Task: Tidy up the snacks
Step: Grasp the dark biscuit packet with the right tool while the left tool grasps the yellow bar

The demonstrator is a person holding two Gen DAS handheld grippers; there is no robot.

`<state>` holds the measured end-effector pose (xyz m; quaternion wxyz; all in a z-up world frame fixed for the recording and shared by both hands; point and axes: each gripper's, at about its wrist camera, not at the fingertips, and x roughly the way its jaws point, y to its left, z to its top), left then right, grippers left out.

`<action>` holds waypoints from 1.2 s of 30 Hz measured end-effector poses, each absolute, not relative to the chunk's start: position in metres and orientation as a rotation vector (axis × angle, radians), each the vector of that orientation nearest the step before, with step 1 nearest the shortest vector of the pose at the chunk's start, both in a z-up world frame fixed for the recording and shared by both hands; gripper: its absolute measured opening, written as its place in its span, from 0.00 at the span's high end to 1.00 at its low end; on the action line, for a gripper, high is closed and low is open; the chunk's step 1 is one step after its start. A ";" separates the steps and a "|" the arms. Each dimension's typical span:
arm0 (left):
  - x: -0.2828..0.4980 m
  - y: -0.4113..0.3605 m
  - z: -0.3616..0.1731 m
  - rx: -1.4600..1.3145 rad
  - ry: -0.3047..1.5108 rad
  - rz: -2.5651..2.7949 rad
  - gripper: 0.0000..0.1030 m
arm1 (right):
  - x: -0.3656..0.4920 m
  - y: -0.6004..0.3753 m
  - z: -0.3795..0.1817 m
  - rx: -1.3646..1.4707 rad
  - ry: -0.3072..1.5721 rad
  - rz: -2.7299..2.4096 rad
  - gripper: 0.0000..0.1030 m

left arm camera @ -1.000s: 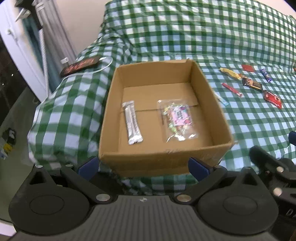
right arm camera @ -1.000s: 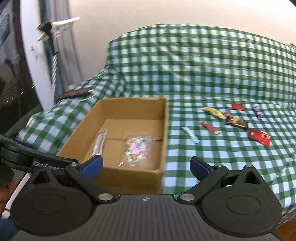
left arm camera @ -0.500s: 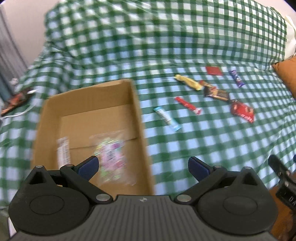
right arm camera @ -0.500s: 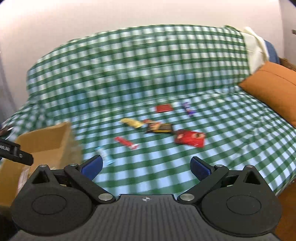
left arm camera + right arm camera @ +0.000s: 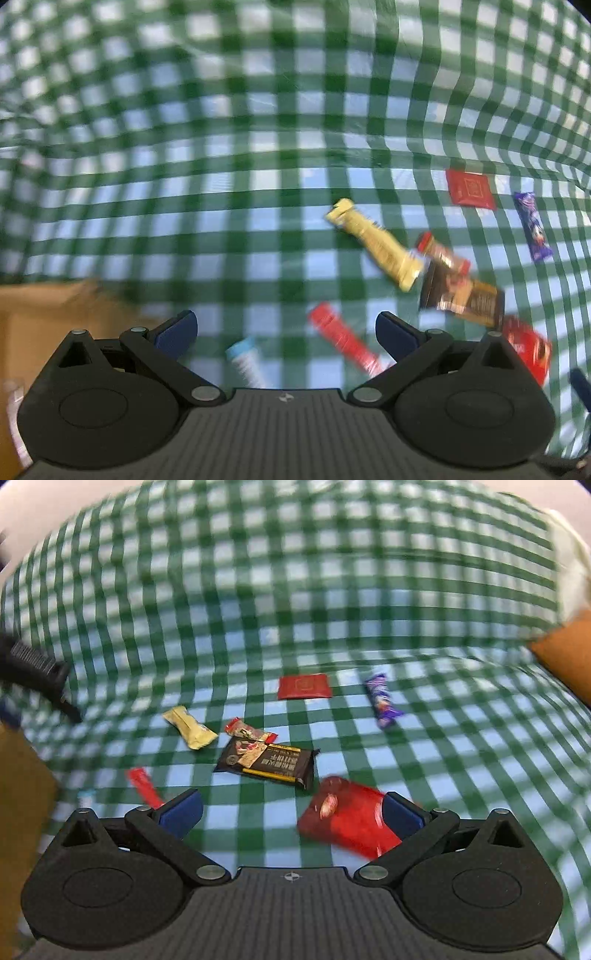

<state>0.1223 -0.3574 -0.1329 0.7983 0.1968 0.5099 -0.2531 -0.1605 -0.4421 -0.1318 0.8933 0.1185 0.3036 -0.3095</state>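
A green checked cloth (image 5: 258, 590) fills both frames. The cardboard box (image 5: 40, 314) sits at the left edge of the left view. Both the left gripper (image 5: 286, 330) and right gripper (image 5: 291, 808) are spread wide, holding nothing. Mid-frame in the right view lie a red pouch (image 5: 347, 821), a dark bar (image 5: 269, 762), a yellow wrapper (image 5: 189, 727), a red square packet (image 5: 303, 686) and a purple bar (image 5: 382, 700)

Scattered flat on green gingham: yellow bar (image 5: 190, 728), dark chocolate bar (image 5: 266, 762), seemingly glossy red packet (image 5: 347, 818).
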 end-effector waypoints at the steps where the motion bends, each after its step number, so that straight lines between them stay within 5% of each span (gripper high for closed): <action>1: 0.132 -0.371 -0.144 0.411 1.121 -0.548 0.00 | -0.148 -0.451 -0.140 0.216 0.646 -0.616 0.00; 17: 0.196 -0.450 -0.235 0.337 1.286 -0.617 0.01 | -0.037 -0.524 -0.217 0.083 0.783 -0.373 0.04; 20: 0.192 -0.443 -0.225 0.403 1.224 -0.573 0.53 | -0.048 -0.514 -0.212 0.049 0.743 -0.354 0.29; 21: 0.189 -0.439 -0.223 0.407 1.224 -0.581 0.81 | -0.051 -0.508 -0.209 0.042 0.741 -0.369 0.33; 22: 0.188 -0.434 -0.221 0.394 1.241 -0.605 0.85 | -0.053 -0.503 -0.208 0.043 0.737 -0.379 0.43; 25: 0.177 -0.420 -0.210 0.417 1.207 -0.620 0.86 | -0.061 -0.487 -0.202 0.060 0.726 -0.390 0.59; 36: 0.100 -0.313 -0.108 0.414 1.060 -0.749 0.86 | -0.128 -0.420 -0.122 0.216 0.585 -0.553 0.59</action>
